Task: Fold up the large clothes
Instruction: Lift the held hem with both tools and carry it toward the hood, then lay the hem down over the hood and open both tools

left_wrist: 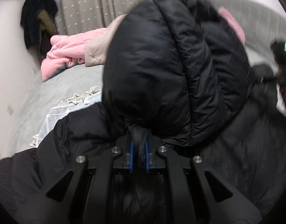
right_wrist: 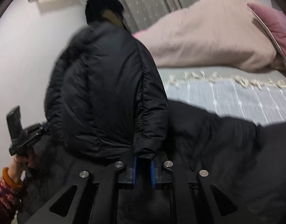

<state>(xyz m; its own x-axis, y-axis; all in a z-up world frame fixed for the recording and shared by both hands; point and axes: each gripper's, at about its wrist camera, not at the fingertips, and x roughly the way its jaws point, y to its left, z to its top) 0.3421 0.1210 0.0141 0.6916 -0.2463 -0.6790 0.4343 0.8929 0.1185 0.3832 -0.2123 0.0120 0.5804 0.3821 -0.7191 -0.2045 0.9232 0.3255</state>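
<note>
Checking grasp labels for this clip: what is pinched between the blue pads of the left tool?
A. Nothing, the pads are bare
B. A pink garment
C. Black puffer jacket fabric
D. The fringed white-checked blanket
C: in the left wrist view the left tool is shut on a bunched fold of the black puffer jacket, while the pink garment lies farther back on the bed.

I see pale wall (right_wrist: 21,59) | grey dotted curtain (left_wrist: 98,3) | bed in grey sheet (left_wrist: 68,82) | beige pillow (right_wrist: 208,33)
</note>
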